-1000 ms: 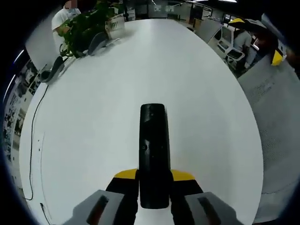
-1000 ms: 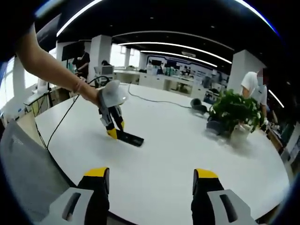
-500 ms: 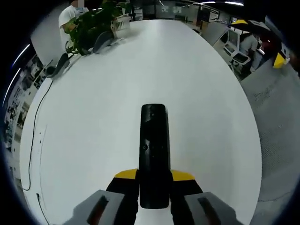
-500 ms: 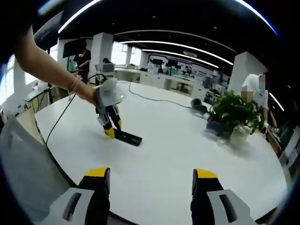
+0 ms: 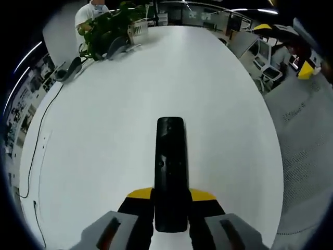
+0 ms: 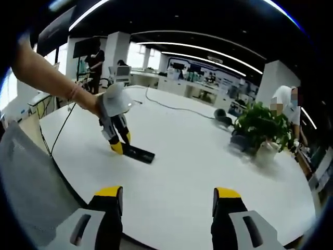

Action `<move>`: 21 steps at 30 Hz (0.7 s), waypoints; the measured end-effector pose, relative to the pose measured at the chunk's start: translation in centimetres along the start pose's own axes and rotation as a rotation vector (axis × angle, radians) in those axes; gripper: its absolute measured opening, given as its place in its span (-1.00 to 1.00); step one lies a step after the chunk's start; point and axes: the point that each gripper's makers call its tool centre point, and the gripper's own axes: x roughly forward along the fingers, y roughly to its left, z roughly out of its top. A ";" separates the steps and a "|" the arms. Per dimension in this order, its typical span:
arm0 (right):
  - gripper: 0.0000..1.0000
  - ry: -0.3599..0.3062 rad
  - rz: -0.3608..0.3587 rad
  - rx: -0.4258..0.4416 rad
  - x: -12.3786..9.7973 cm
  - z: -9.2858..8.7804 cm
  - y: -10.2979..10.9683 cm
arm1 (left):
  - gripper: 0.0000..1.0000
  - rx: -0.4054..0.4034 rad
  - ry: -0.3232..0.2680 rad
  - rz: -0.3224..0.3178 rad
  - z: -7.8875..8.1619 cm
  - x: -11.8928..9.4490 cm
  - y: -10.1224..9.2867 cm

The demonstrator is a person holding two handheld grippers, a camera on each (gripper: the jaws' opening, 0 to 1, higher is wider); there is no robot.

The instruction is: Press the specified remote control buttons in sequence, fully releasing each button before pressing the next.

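My left tongs (image 5: pixel 170 208) clamp the near end of the black remote (image 5: pixel 170 166), lying flat at centre frame on the white counter (image 5: pixel 104 130). My right tongs (image 6: pixel 167 200) hang open, well apart. I judge no button pressed yet.

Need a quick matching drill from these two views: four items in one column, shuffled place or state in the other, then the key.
Items
1. black slim remote control
2. left hand-held gripper
3. right hand-held gripper
4. green leafy potted plant

States
A. open, holding nothing
B. far side of the white oval table
C. lying flat on the table, one end between yellow-tipped jaws
D. shut on the remote's end

Pairs: 1-C, 2-D, 3-A, 4-B
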 end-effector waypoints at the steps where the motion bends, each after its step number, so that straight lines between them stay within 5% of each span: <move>1: 0.38 0.001 -0.001 0.001 0.0 0.0 0.0 | -0.52 0.000 -0.001 0.000 -0.1 0.0 -0.3; 21: 0.37 0.022 0.005 -0.029 -0.1 -0.3 0.2 | -0.52 -0.020 -0.021 0.002 -0.9 -0.5 -4.0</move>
